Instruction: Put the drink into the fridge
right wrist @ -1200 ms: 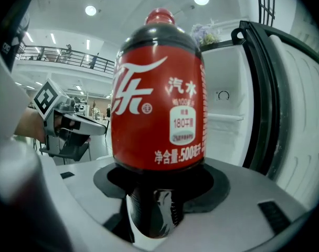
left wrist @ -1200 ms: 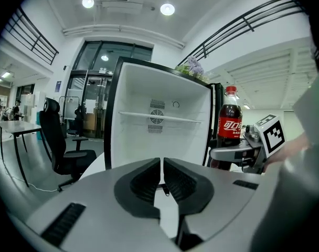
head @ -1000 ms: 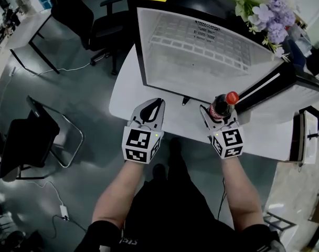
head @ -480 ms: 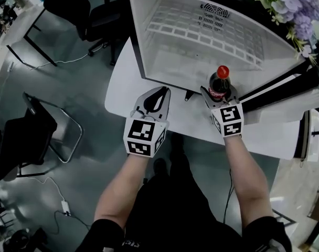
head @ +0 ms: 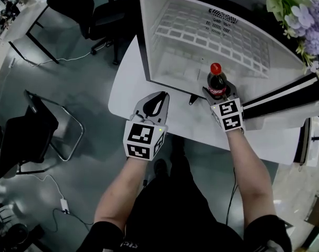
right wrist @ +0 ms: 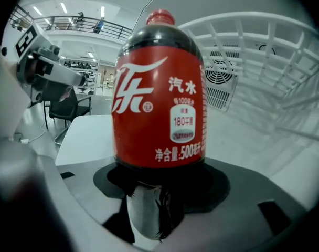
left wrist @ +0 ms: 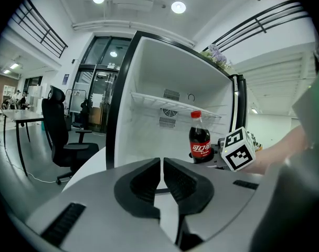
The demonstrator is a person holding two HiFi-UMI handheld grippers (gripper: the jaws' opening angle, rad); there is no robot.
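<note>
Two tools near rounded white table's edge: right gripper clamped on upright red-capped dark plastic cola bottle at open white fridge's threshold, roomy beneath wire shelf; left gripper closed to a slit, empty.

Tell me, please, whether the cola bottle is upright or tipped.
Upright: in the left gripper view the cola bottle stands cap-up, clamped in the right gripper.

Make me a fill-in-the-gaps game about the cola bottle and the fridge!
1. The right hand-held gripper is shut on a cola bottle with a ____ cap.
2. The door of the fridge stands ____.
3. The left hand-held gripper has its jaws together and holds ____.

Missing words: red; open; nothing
</note>
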